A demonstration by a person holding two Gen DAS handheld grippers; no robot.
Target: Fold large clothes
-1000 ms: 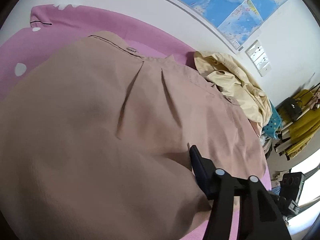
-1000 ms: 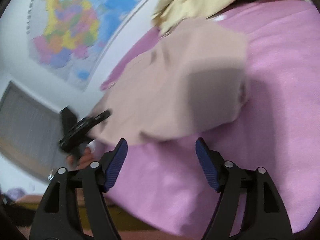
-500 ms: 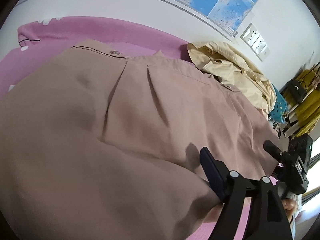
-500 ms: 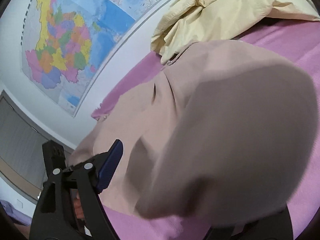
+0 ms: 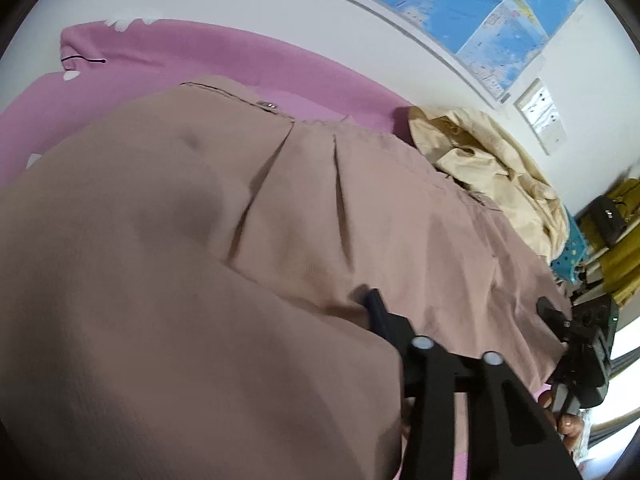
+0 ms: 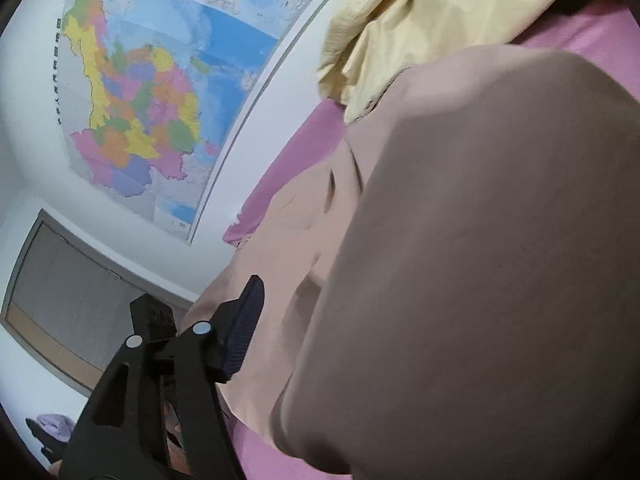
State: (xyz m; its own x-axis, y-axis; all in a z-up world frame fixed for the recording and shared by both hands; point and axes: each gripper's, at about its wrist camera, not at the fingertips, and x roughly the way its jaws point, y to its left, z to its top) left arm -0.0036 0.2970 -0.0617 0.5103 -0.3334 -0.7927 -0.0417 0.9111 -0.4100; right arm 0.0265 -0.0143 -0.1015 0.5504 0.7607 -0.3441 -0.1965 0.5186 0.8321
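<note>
Tan garment point(image 5: 304, 240) fills both frames, draped over my grippers on pink bed point(image 5: 224, 52) | left gripper point(image 5: 360, 320): one finger shows, grip untellable | right gripper point(image 6: 320, 320): same | yellow cloth point(image 6: 432, 20) upper right

Lifted tan-pink woven garment point(image 5: 280, 240) billowing close across both views, blocking most of the way forward over the pink bedsheet point(image 5: 200, 60). Crumpled pale-yellow jacket heap point(image 6: 432, 20) against the white wall at the garment's far edge. Bare sheet along the wall and below the raised fold point(image 6: 272, 456).
</note>
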